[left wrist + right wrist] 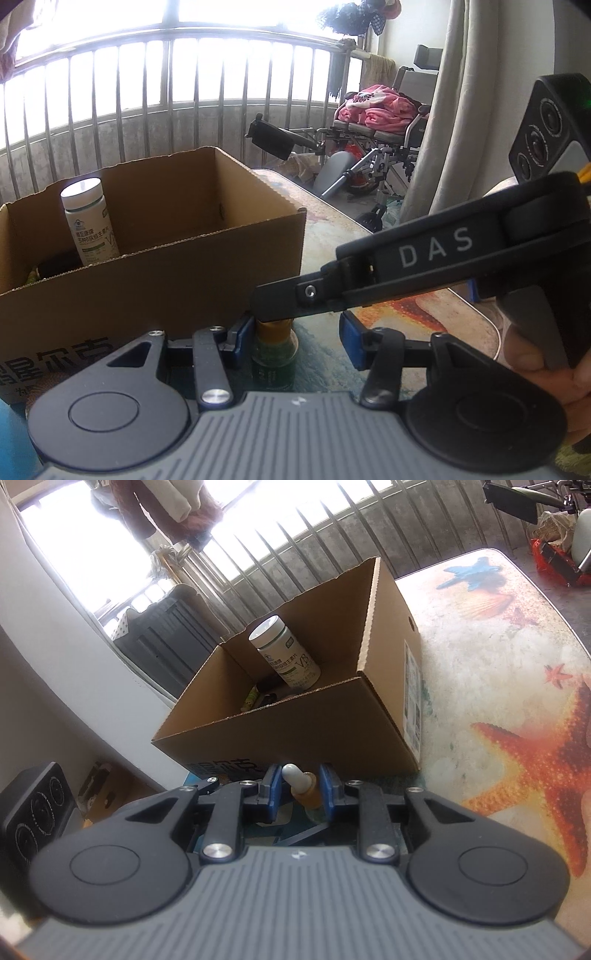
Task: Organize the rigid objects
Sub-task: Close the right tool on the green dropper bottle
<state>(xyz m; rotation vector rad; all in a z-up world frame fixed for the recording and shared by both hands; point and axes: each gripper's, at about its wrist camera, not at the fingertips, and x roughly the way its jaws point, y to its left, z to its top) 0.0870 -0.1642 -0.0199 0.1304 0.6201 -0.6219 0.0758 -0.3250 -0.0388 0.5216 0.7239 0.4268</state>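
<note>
A small green dropper bottle (pixel 273 363) with a gold collar and white bulb (pixel 295 775) stands on the table in front of an open cardboard box (pixel 155 273). My right gripper (pixel 298 788) is closed around the bottle's collar; its finger (pixel 295 299) reaches in from the right in the left wrist view. My left gripper (pixel 295 341) is open, its blue pads either side of the bottle, the left pad close to it. A white pill bottle (pixel 90 221) stands inside the box, also seen in the right wrist view (pixel 286 651), beside small dark items.
The table (pixel 498 657) has a seashell and starfish print. A metal railing (pixel 184 92) runs behind the box. A wheelchair (pixel 373 140) with a pink blanket stands at the back right. A curtain (pixel 443 110) hangs at the right. A wall (pixel 55 664) lies left of the box.
</note>
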